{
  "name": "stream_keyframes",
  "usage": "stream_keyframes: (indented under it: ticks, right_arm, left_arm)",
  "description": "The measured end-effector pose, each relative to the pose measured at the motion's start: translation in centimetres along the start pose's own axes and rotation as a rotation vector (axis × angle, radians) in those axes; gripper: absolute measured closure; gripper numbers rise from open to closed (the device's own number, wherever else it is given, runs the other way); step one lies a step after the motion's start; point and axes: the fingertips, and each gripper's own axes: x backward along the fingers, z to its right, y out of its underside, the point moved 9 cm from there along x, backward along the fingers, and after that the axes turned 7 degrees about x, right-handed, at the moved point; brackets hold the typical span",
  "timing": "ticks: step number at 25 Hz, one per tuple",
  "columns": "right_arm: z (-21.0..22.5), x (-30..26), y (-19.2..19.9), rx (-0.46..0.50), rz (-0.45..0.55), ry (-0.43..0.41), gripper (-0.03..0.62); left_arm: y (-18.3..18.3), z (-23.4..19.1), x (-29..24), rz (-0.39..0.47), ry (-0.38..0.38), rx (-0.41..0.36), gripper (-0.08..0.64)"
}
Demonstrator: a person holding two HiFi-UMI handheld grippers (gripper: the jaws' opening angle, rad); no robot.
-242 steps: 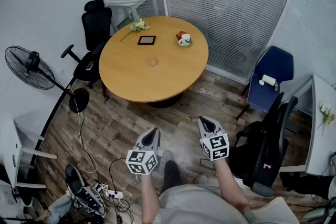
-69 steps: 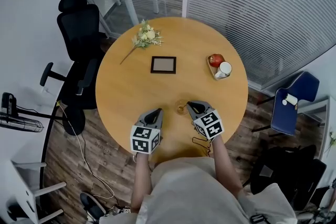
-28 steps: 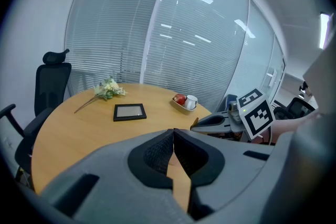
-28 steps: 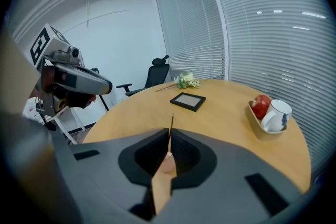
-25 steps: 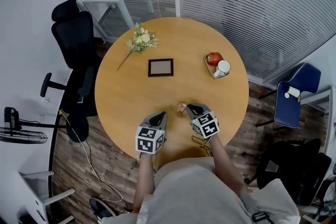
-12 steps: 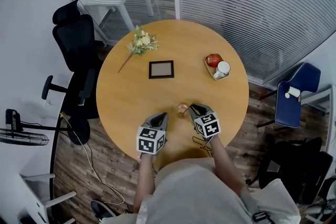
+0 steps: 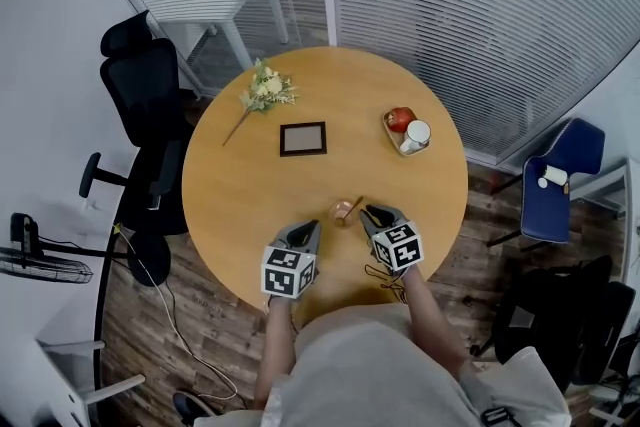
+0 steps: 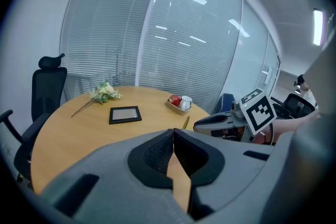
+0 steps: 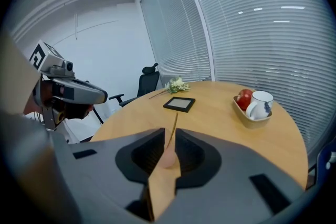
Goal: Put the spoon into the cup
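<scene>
Spoon (image 7: 352,207) of pale wood stands tilted in the small pinkish cup (image 7: 342,213), its thin handle leaning out over the rim toward the far right. The cup sits on the round wooden table (image 7: 250,185), near the edge closest to the person. The right gripper (image 7: 372,212) points at the cup from just beside it. In the right gripper view its jaws stand a little apart and clamp nothing, and the cup (image 9: 167,157) and the spoon handle (image 9: 174,126) show through the narrow gap between them. In the head view the spoon is clear of the jaw tips. The left gripper (image 7: 308,227) hangs over the table just to the left of the cup. Its jaws are pressed together with nothing between them, and its own view catches the spoon handle (image 8: 185,122) past its tips. Farther across the table lie a dark picture frame (image 7: 303,139) near the middle and a sprig of pale flowers (image 7: 262,90) at the far left. At the far right a shallow tray (image 7: 390,127) holds a red apple (image 7: 398,119) and a white mug (image 7: 416,135). A black office chair (image 7: 145,85) stands to the table's left and a blue chair (image 7: 560,175) to its right.
</scene>
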Motion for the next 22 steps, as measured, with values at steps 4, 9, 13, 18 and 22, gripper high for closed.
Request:
stream_keyframes:
  ticks: [4,9,13,18,22]
  right_arm:
    - [-0.6,1.3,0.0,0.015,0.018,0.001,0.532]
    - [-1.0,2.5,0.5,0.031,0.02,0.018,0.532]
    - [-1.1,3.4,1.0,0.019,0.024,0.027,0.532]
    - [-1.4,4.3,1.4,0.007,0.037,0.034,0.532]
    - [-1.4,5.1,1.8,-0.028,0.057,0.041,0.534]
  left_arm:
    - [1.0,0.9,0.0,-0.003,0.013,0.001,0.551]
    - [2.3,1.5,0.3,-0.012,0.021,0.008,0.551]
    - [2.6,2.0,0.7,-0.01,0.025,0.004,0.551]
    - [3.4,2.0,1.1,-0.014,0.024,0.009,0.551]
    - [3.7,2.0,1.0,-0.019,0.028,0.017,0.551]
